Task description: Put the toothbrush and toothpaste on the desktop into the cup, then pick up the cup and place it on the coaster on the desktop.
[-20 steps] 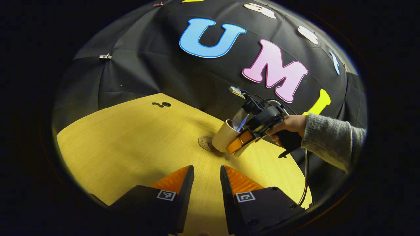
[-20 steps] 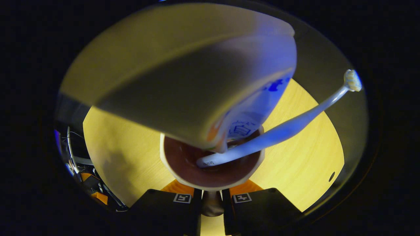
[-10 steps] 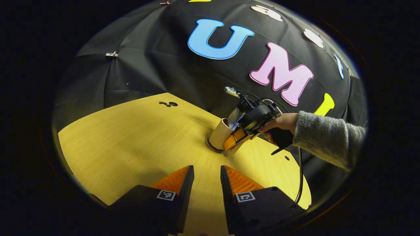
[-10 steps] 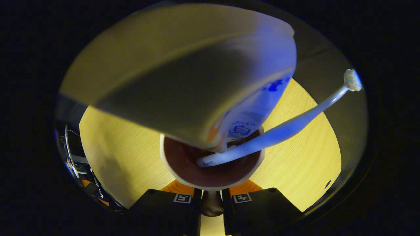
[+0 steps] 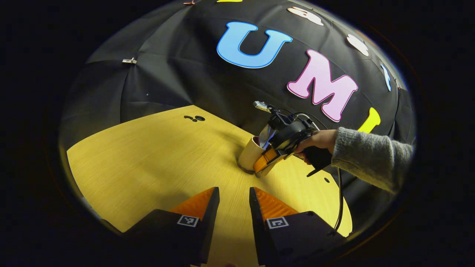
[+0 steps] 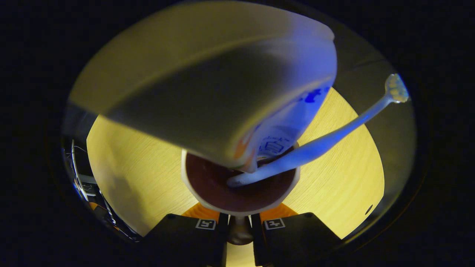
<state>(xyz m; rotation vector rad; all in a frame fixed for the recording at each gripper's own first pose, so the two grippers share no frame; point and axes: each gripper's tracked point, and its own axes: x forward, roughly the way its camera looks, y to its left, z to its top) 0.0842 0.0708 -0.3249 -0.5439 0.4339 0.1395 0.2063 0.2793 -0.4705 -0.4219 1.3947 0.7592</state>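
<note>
A cream cup [image 5: 249, 155] with a brown inside [image 6: 222, 185] stands slightly tilted over the round coaster [image 5: 242, 169], whose dark edge shows at its base. I cannot tell if it rests flat. The toothpaste tube [image 6: 207, 92] and a pale toothbrush [image 6: 334, 135] stick up out of the cup. My right gripper [image 6: 239, 222] is shut on the cup's near side, and in the left gripper view it [image 5: 266, 162] sits at the cup's right, held by a hand. My left gripper [image 5: 234, 196] hovers open over the near table with nothing between its fingers.
The yellow wooden table [image 5: 148, 159] ends at the black cloth wall behind the cup. Small dark holes [image 5: 195, 118] mark its far left, another hole [image 5: 326, 180] lies right of the cup. A grey sleeve [image 5: 371, 157] and a hanging cable [image 5: 339, 207] reach in from the right.
The right gripper carried the cup left and down; the coaster, in plain view beside it a second ago, is now mostly covered. The left gripper stayed open and still.
</note>
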